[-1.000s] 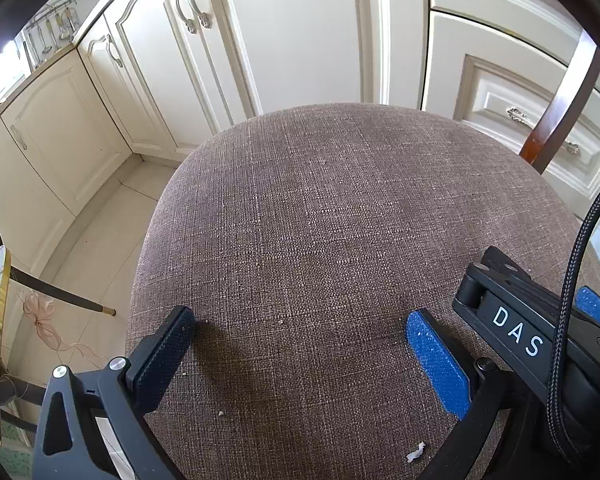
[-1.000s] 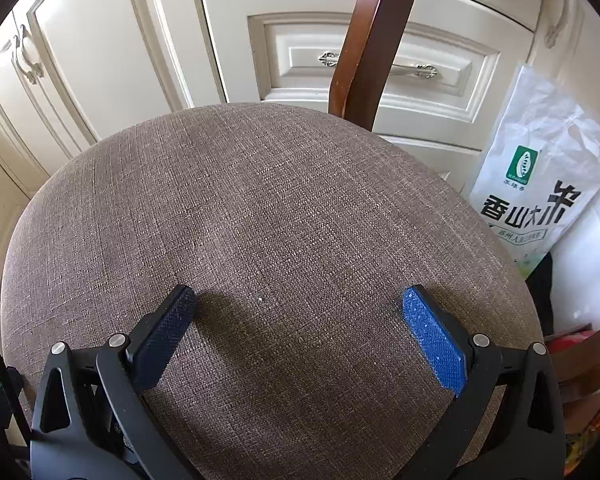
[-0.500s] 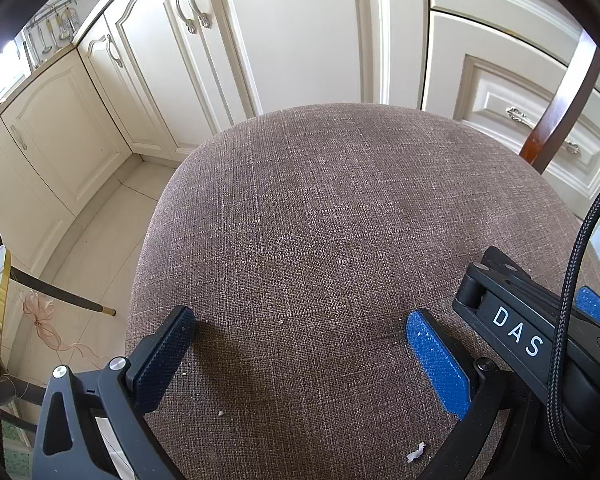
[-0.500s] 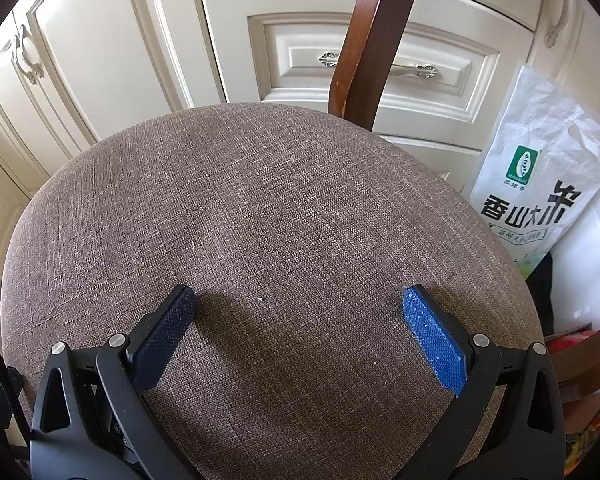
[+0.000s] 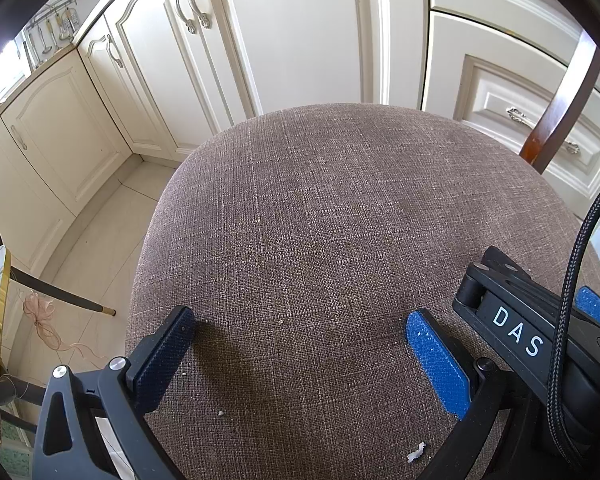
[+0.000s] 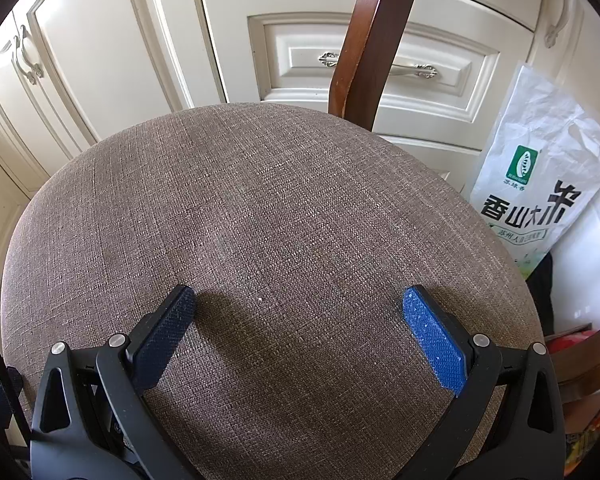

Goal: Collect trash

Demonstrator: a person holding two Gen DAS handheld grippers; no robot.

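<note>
A brown fabric chair seat (image 5: 340, 220) fills both views. A small white paper scrap (image 5: 416, 451) lies on it near the front edge, below and behind my left gripper's right finger. Tiny crumbs (image 5: 221, 413) dot the fabric nearby. My left gripper (image 5: 300, 320) hovers over the seat, open, nothing between its blue pads. The body of my right gripper (image 5: 516, 332), marked DAS, shows at the right of the left wrist view. In its own view my right gripper (image 6: 298, 300) is open and empty above the seat (image 6: 280, 200), with one white speck (image 6: 259, 299) between the fingers.
Cream cabinet doors (image 5: 300, 32) and a drawer (image 6: 380, 68) stand behind the chair. The wooden chair back post (image 6: 374, 40) rises at the seat's far edge. A white rice bag (image 6: 540, 184) leans at the right. Tiled floor (image 5: 100, 240) and a thin dark table leg (image 5: 60, 296) lie left.
</note>
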